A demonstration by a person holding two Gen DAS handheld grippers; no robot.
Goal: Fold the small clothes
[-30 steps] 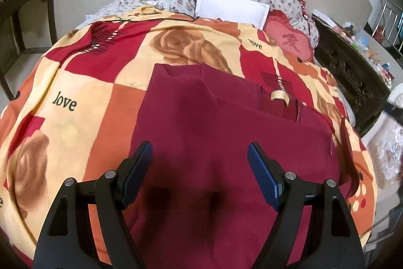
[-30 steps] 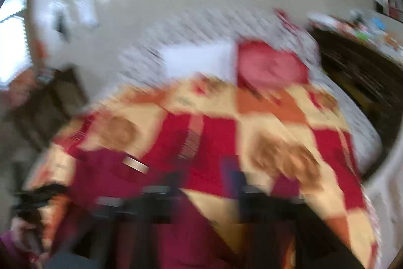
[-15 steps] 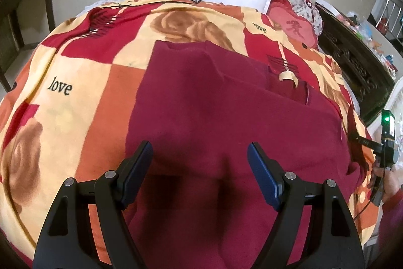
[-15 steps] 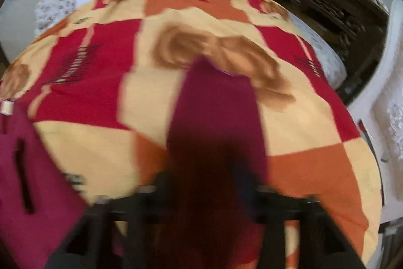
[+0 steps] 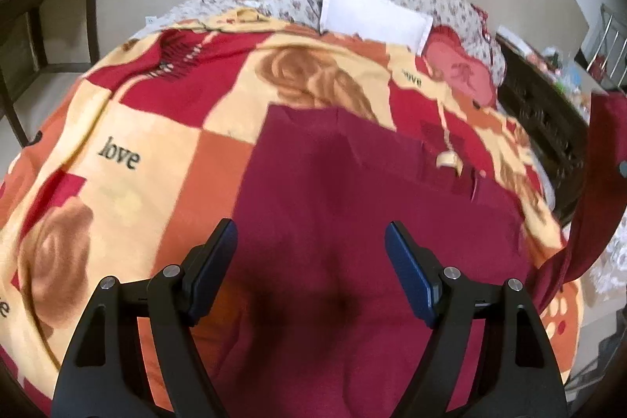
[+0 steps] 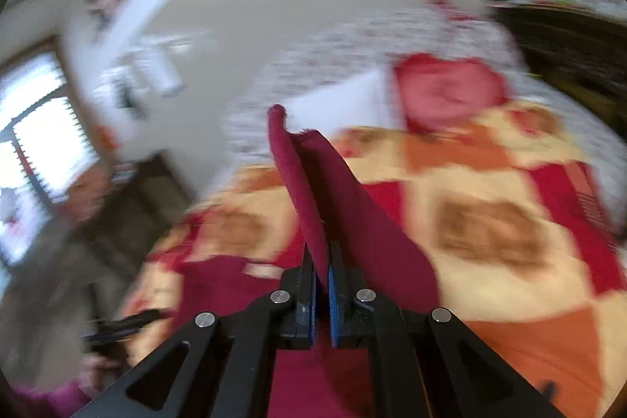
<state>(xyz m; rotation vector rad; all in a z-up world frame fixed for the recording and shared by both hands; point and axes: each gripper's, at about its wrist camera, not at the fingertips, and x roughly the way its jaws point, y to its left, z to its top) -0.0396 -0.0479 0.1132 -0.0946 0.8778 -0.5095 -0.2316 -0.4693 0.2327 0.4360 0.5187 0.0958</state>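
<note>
We judge the folding to be at its very start. The maroon garment [image 5: 352, 222] lies mostly flat on the bed, spread over the patterned blanket [image 5: 164, 128], with its far edge and a small pale neck label showing toward the pillows; we see no crease or doubled layer in the main body yet. Our left gripper [image 5: 311, 261] hangs above the near part of the cloth with its jaws wide apart and nothing between them. Our right gripper [image 6: 321, 281] is clamped on a strip of the same maroon fabric [image 6: 313, 190], most likely a sleeve or side edge, which rises from the jaws into the air; in the left wrist view this raised part [image 5: 588, 206] shows at the right edge of the bed, lifted clear of the blanket. The right wrist view is blurred, so we cannot tell just which part of the garment is held. What seems left is nearly everything: laying the lifted part across the body, matching it on the other side, and then doubling the garment lengthwise.
</note>
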